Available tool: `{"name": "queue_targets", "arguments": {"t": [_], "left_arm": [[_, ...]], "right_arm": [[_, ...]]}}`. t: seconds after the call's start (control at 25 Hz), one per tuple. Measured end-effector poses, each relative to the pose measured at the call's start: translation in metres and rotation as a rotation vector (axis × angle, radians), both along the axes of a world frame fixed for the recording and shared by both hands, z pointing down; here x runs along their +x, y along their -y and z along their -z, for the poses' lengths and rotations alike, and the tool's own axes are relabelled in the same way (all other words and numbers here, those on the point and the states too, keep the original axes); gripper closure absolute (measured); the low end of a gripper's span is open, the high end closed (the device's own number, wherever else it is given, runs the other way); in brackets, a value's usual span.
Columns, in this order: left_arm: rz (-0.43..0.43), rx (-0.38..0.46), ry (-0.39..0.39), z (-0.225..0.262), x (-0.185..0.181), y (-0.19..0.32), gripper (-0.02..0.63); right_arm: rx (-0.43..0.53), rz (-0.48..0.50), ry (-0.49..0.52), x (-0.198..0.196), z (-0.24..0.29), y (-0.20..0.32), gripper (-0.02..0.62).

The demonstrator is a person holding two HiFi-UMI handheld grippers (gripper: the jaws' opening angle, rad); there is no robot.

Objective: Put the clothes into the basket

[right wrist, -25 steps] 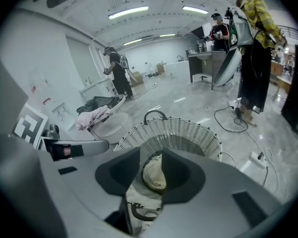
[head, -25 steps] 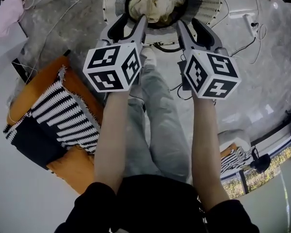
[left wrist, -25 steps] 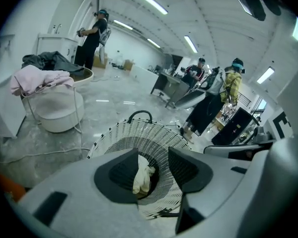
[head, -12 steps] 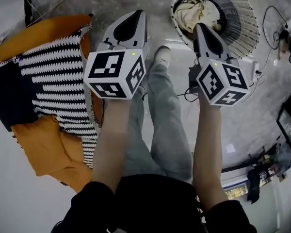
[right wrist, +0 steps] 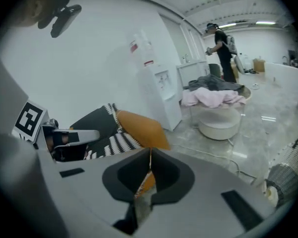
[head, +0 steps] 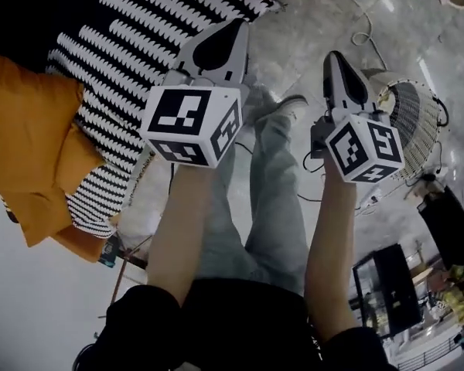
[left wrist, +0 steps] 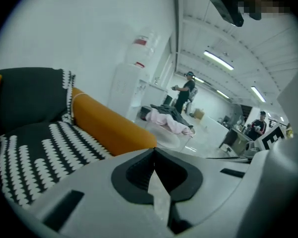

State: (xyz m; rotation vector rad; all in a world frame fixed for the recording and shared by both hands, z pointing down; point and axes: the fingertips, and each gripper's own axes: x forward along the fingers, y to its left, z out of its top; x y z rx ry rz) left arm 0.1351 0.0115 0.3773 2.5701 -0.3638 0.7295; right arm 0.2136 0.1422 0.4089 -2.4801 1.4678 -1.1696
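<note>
In the head view my left gripper (head: 236, 25) and right gripper (head: 334, 56) are held side by side in the air, both shut with nothing between the jaws. The left one points over a black-and-white striped blanket (head: 131, 45) on an orange sofa (head: 31, 130). The white wire basket (head: 414, 118) stands on the floor to the right of the right gripper; its inside is hidden from here. In the left gripper view the shut gripper (left wrist: 154, 150) faces the sofa arm (left wrist: 109, 128). Past the shut tips of the gripper (right wrist: 150, 150) in the right gripper view, pink and grey clothes (right wrist: 213, 95) lie on a round white table.
The person's grey-trousered legs (head: 271, 199) are below both grippers. Cables (head: 356, 29) trail over the grey floor. A white water dispenser (right wrist: 156, 83) stands by the wall beyond the sofa. The basket's edge (right wrist: 288, 177) shows low on the right. People stand far off in the room.
Both grippers were open over the basket with a cream garment in it. They have shut and swung left to the sofa, and the basket has slid to the right side.
</note>
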Motion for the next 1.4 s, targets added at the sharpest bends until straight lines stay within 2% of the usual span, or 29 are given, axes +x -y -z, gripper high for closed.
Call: {"name": "queue_targets", "arguments": {"t": [0.04,0.2,0.28,0.44,0.56,0.68,0.84,1.04,1.2,1.4], "left_arm": [[0.048,0.002,0.003,0.0,-0.021,0.022,0.598],[0.105,0.005,0.001,0.008,-0.102,0.096,0.598],[0.161,0.012,0.005,0.017,-0.145,0.129,0.598],[0.438,0.007,-0.006,0.043,-0.233,0.175,0.598],[0.566,-0.027,-0.021,0.067,-0.301,0.204,0.598],[0.668,0.001,-0.033,0.098,-0.354,0.238,0.598],[0.72,0.06,-0.032,0.161,-0.392,0.263,0.598],[0.806,0.154,-0.044,0.25,-0.421,0.28,0.598],[0.903,0.186,-0.072,0.308,-0.435,0.286,0.598],[0.964,0.257,-0.138,0.38,-0.437,0.291,0.598]], "right_arm": [[0.002,0.05,0.002,-0.014,0.0,0.025,0.58],[0.009,0.117,0.007,-0.09,0.006,0.109,0.58],[0.017,0.166,0.008,-0.129,0.015,0.146,0.581],[0.037,0.422,-0.01,-0.186,0.05,0.22,0.581],[0.029,0.507,-0.004,-0.244,0.074,0.259,0.581],[0.083,0.582,0.013,-0.294,0.103,0.31,0.581],[0.118,0.668,0.03,-0.341,0.158,0.345,0.581],[0.192,0.745,0.047,-0.374,0.233,0.373,0.581],[0.283,0.788,0.052,-0.383,0.302,0.392,0.581],[0.43,0.806,0.007,-0.374,0.397,0.412,0.581]]}}
